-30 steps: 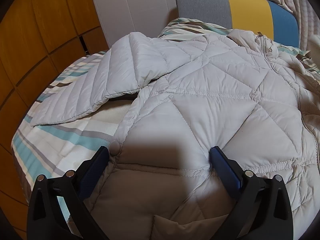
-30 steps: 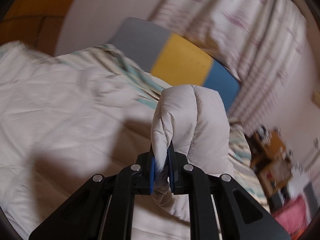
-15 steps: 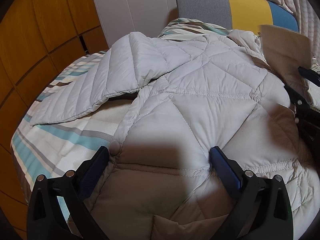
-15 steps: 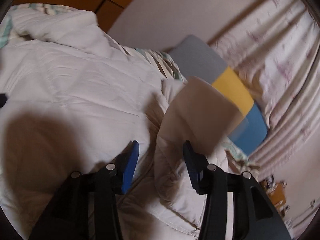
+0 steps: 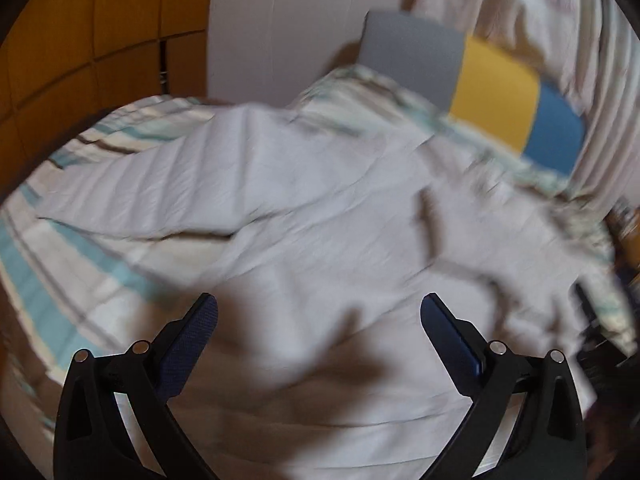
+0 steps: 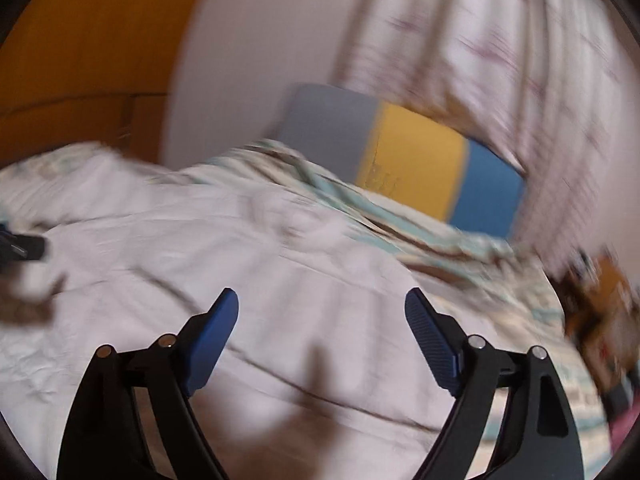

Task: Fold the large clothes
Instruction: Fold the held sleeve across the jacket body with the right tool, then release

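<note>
A pale grey quilted puffer jacket [image 5: 304, 216] lies spread on a striped bed; both views are blurred by motion. One sleeve [image 5: 160, 184] stretches out to the left, and the other side lies folded in over the body [image 5: 496, 256]. My left gripper [image 5: 318, 312] hovers open above the jacket's lower part, nothing between its blue pads. In the right wrist view the jacket [image 6: 200, 248] fills the foreground. My right gripper [image 6: 322, 306] is above it with its jaws opening wide and no cloth between them. The left gripper's tip [image 6: 20, 246] shows at the left edge.
The striped sheet [image 5: 60, 280] covers the bed. A grey, yellow and blue headboard [image 5: 496, 84] stands behind, with a white wall panel [image 5: 288, 28], orange wooden wardrobe panels [image 5: 100, 40] on the left and curtains [image 6: 500, 60] on the right. Cluttered items [image 6: 600, 304] sit past the bed's right side.
My right gripper let go of the jacket's sleeve, opened wide and pulled back; the sleeve now lies folded over the body. My left gripper rose off the jacket, still open.
</note>
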A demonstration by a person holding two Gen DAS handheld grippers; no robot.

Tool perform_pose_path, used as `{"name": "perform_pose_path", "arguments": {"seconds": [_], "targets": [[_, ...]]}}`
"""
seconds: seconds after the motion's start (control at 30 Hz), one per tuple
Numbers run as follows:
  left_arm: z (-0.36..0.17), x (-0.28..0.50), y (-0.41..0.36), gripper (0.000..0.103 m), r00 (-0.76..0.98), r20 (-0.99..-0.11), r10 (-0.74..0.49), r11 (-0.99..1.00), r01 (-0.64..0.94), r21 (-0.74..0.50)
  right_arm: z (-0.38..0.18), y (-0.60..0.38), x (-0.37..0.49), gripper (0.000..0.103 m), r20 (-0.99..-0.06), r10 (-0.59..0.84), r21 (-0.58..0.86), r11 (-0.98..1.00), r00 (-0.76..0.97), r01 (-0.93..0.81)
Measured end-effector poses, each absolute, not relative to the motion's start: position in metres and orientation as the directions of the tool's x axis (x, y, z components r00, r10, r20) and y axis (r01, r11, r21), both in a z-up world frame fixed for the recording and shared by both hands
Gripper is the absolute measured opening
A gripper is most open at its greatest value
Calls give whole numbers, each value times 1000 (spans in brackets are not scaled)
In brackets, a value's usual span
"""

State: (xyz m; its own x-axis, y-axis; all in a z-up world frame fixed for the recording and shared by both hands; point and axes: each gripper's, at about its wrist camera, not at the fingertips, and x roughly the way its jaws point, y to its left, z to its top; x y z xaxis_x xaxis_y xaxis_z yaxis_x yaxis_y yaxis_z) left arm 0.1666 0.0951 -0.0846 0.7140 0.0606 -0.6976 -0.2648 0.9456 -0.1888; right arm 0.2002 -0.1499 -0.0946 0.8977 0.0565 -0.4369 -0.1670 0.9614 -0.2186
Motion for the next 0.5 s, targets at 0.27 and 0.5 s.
{"name": "perform_pose_path", "arguments": {"seconds": [0.27, 0.5], "targets": [[-84, 232, 11, 88, 730, -681, 58, 993, -113, -38, -120, -267, 198, 88, -632, -145, 50, 973, 761, 227], [-138, 273, 26, 50, 657, -744, 116, 991, -122, 47, -115, -291, 184, 83, -648, -51, 134, 974, 760, 180]]}}
